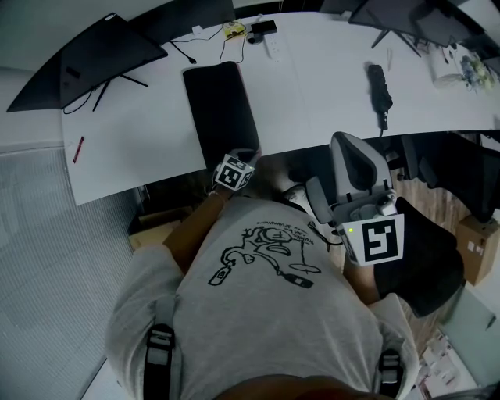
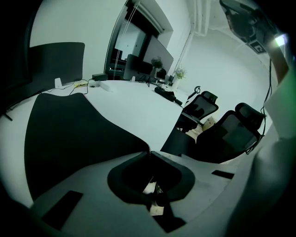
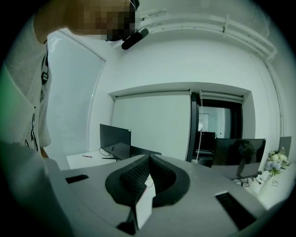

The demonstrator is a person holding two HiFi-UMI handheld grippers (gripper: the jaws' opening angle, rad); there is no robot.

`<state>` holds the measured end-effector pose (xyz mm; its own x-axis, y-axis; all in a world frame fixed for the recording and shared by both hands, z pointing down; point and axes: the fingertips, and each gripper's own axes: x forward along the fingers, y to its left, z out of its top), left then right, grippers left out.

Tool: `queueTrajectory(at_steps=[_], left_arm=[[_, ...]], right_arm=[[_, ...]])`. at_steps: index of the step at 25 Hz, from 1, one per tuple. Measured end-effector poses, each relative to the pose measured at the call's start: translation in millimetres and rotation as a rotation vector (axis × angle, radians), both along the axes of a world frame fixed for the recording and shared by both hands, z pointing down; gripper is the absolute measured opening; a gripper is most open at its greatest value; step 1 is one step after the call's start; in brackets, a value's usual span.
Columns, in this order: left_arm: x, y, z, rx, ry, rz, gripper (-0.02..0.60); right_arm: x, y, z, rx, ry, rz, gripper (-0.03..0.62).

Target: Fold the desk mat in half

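Note:
The black desk mat [image 1: 219, 105] lies flat on the white desk [image 1: 320, 86], its long side running away from me. My left gripper [image 1: 241, 160] sits at the mat's near right corner, by the desk's front edge. In the left gripper view the jaws are shut, and the mat [image 2: 69, 139] ends right at the left gripper [image 2: 148, 149], whose tips pinch that corner. My right gripper [image 1: 373, 226] is held off the desk beside me, above the chair. The right gripper view shows the right gripper [image 3: 149, 157] pointing into the room, shut with nothing between the pads.
A monitor [image 1: 86, 58] stands at the desk's far left and another [image 1: 414, 19] at the far right. A red pen [image 1: 77, 148], a folded black umbrella [image 1: 379, 90] and cables with a power strip [image 1: 254, 35] lie on the desk. An office chair [image 1: 355, 176] stands to my right.

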<state>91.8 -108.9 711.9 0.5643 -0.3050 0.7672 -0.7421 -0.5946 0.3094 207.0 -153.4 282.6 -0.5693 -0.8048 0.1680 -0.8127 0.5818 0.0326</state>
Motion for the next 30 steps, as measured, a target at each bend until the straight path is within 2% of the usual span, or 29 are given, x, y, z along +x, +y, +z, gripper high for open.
queueTrajectory(at_steps=[14,21,24,30], left_arm=[[1,7,24,-0.024,-0.041,0.031,0.041],[4,12,26,-0.016,-0.017,0.048,0.063],[10,21,23,-0.035,0.0,0.067,0.061],[10,24,6,-0.023,0.022,0.071,0.058]], right_arm=[[-10,10,2,-0.012,0.039,-0.007,0.006],[-24,12,0,-0.001,0.031,-0.02,0.006],[-27,14,3,-0.009,0.046,-0.022,0.006],[-39,11,1,-0.004,0.043,-0.032,0.006]])
